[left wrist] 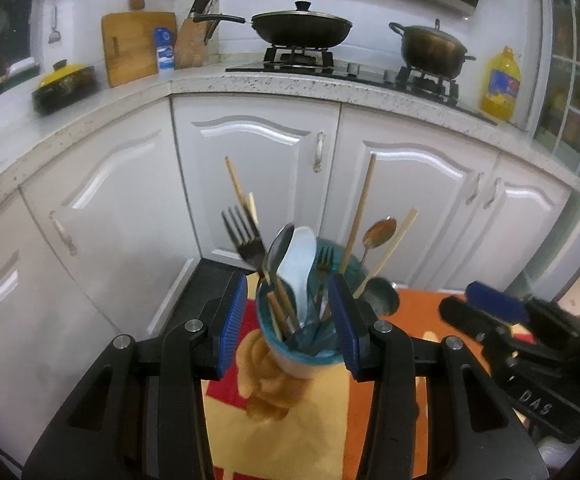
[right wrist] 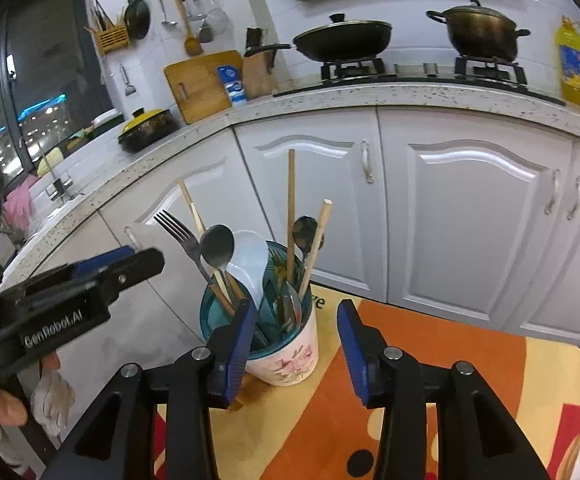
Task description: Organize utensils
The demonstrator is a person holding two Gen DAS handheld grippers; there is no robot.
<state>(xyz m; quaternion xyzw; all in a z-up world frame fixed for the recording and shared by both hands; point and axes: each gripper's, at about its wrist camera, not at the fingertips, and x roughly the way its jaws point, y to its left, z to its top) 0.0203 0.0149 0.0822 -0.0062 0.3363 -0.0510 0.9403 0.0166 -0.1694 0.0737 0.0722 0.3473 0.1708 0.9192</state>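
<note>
Now the cup (right wrist: 280, 344) full of forks and spoons stands near the mat's (right wrist: 469, 360) edge. Left gripper (left wrist: 293, 314) is wide around it; right gripper (right wrist: 295, 344) gapes, holding nothing.

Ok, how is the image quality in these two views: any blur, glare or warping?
Left wrist: the cup and the patterned cloth under it are blurred, the stove behind is sharp, and the counter edge bows from the fisheye. Right wrist: sharper throughout, glare streaks on the cabinet doors, dark vignette in the corners.
</note>
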